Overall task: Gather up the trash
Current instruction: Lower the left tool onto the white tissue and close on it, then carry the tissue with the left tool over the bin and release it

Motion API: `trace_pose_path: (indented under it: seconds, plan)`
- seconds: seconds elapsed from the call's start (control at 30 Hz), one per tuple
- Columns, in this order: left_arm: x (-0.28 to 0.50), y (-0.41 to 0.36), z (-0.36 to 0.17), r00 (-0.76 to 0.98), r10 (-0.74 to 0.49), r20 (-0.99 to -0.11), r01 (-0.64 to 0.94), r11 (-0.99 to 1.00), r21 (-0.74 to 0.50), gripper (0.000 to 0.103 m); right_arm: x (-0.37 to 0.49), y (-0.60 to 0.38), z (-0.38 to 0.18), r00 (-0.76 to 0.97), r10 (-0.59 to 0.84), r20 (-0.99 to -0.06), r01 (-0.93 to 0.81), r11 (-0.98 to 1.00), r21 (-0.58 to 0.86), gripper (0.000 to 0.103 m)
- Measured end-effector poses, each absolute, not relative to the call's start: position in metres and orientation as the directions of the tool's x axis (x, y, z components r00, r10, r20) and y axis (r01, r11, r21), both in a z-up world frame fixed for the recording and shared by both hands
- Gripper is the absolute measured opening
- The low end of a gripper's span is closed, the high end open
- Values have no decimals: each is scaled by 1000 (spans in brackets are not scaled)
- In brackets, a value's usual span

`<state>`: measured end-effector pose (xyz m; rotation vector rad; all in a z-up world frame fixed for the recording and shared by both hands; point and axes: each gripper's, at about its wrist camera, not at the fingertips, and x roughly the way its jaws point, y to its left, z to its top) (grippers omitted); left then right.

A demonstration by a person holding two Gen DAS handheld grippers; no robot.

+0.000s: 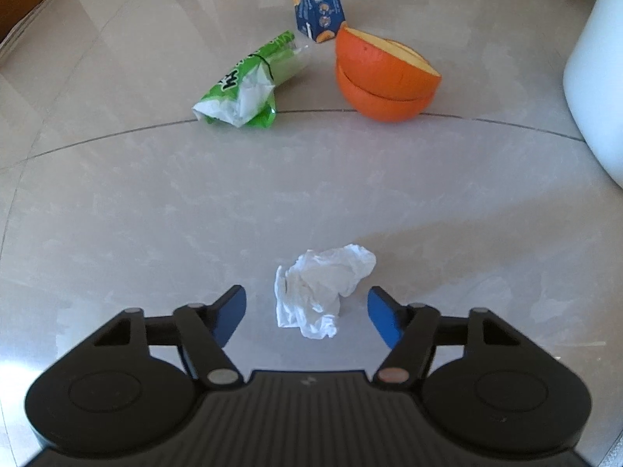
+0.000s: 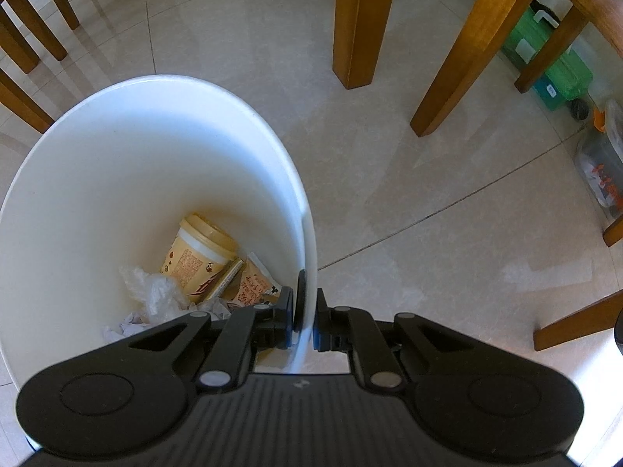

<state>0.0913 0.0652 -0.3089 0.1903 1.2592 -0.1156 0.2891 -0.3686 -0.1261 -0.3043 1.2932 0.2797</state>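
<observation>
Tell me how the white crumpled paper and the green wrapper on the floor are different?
The crumpled paper is plain white; the green wrapper is bright green with dark lettering. The paper is scrunched into a ball, while the wrapper lies long and torn open. The paper sits between the open fingers of the left hand-held gripper, untouched; the wrapper lies farther off, beside the orange peel. Both rest on the tiled floor.

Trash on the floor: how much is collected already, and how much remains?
Done: a cup and wrappers lie in the white bin, held by the right tool. In hand: the left tool straddles a crumpled tissue. Left: green wrapper, blue carton, orange halves.
</observation>
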Motion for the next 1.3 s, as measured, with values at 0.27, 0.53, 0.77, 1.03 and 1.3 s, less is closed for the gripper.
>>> trace_pose_path:
  seconds: [0.27,0.53,0.77,1.03,1.3]
  plan:
    - [94,63,-316,299,1,-954,192,979,61,53,290,-368,-126,254,33,-967,-377,924,-68,11]
    - [95,60,-318,286,-24,-958,205,978,37,25,289,-368,-127,257,31,-966,-380,922,-71,11]
    - [98,59,-312,282,-27,-959,198,980,31,20,290,-369,-127,255,34,-966,-379,923,-67,11]
    - [114,37,-282,293,-60,-954,251,968,16,19,291,-369,-127,253,37,-967,-381,922,-64,11]
    - [136,2,-219,299,-153,-942,349,936,-41,19,290,-367,-127,253,37,-967,-383,921,-65,11]
